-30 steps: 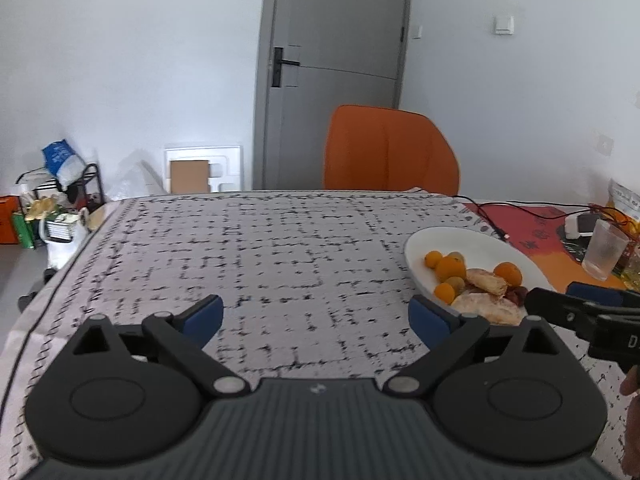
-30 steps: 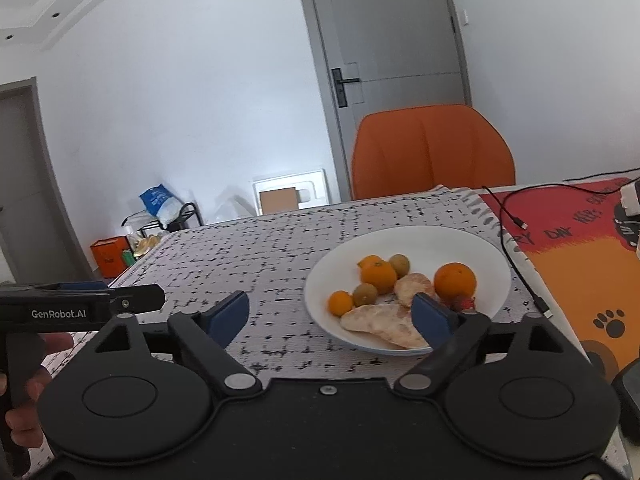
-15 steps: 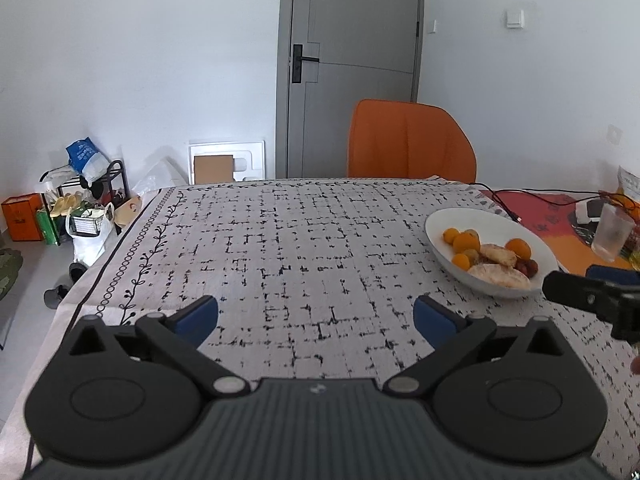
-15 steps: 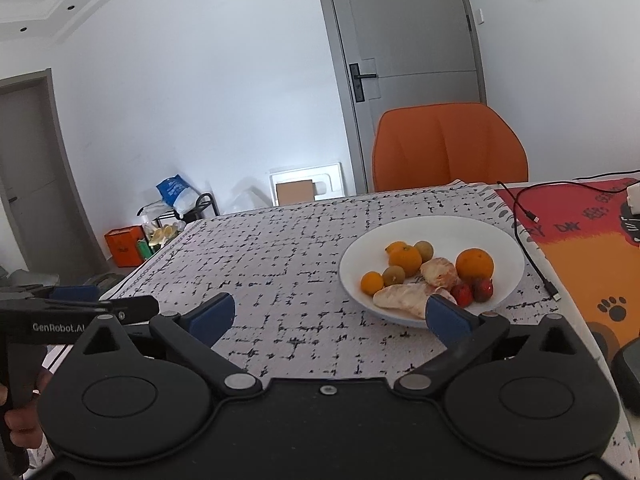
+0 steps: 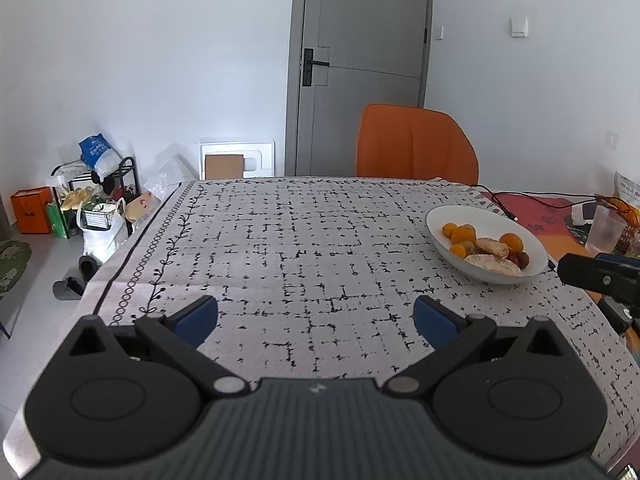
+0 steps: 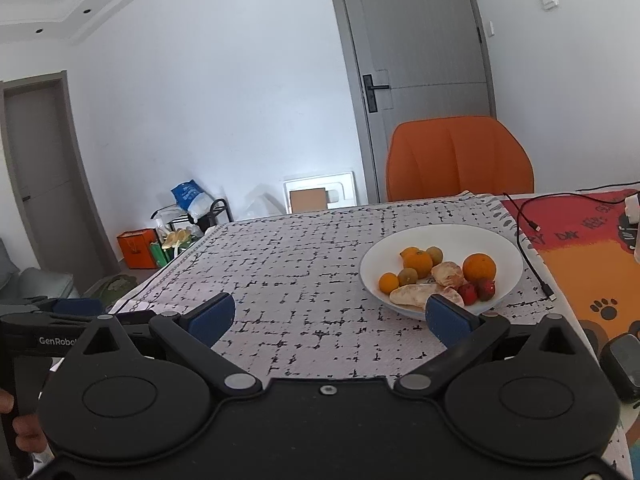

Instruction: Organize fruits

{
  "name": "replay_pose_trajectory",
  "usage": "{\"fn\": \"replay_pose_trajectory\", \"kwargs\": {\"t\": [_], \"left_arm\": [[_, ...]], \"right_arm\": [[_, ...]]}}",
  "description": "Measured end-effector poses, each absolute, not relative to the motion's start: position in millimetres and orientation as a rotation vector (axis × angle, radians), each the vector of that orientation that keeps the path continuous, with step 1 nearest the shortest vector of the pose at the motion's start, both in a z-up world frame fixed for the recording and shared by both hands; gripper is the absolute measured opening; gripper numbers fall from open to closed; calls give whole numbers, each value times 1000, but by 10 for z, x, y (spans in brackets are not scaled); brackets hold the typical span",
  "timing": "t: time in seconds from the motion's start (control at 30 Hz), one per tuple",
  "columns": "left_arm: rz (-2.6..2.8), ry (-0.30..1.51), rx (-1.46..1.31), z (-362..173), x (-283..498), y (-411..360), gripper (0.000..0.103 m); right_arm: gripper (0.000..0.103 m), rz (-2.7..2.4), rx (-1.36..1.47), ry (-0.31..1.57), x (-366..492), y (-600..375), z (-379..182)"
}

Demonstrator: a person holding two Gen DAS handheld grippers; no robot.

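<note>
A white bowl (image 6: 508, 248) (image 5: 440, 216) stands on the patterned tablecloth at the right. It holds several small oranges (image 6: 479, 267), peeled citrus pieces (image 6: 414, 294) and red fruits (image 6: 476, 290). My left gripper (image 5: 316, 318) is open and empty above the table's near edge, left of the bowl. My right gripper (image 6: 330, 314) is open and empty, its right fingertip (image 6: 448, 318) just in front of the bowl's near rim. The right gripper's body shows at the right edge of the left wrist view (image 5: 600, 276).
An orange chair (image 5: 416, 144) stands at the table's far side. A black cable (image 6: 532, 252) lies right of the bowl on a red and orange mat (image 6: 592, 248). A clear cup (image 5: 606, 234) stands at the far right. Bags and a rack (image 5: 92, 196) sit on the floor left.
Both grippers have drawn back and risen from the table, so the bowl looks farther away in both views. Both stay open and empty.
</note>
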State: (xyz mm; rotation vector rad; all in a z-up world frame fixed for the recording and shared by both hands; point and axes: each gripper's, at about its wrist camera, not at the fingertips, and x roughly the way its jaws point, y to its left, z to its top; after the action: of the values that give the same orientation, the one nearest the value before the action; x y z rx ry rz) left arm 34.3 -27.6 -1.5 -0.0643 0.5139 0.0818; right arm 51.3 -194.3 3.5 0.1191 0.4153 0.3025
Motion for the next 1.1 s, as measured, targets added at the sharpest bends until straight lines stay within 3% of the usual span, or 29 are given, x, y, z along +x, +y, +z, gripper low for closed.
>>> {"fn": "replay_pose_trajectory", "kwargs": {"t": [1.1], "left_arm": [[71,497,-49,-31,-18,-110,103]], "right_arm": [[103,328,107,412,175,-1817,27]]}}
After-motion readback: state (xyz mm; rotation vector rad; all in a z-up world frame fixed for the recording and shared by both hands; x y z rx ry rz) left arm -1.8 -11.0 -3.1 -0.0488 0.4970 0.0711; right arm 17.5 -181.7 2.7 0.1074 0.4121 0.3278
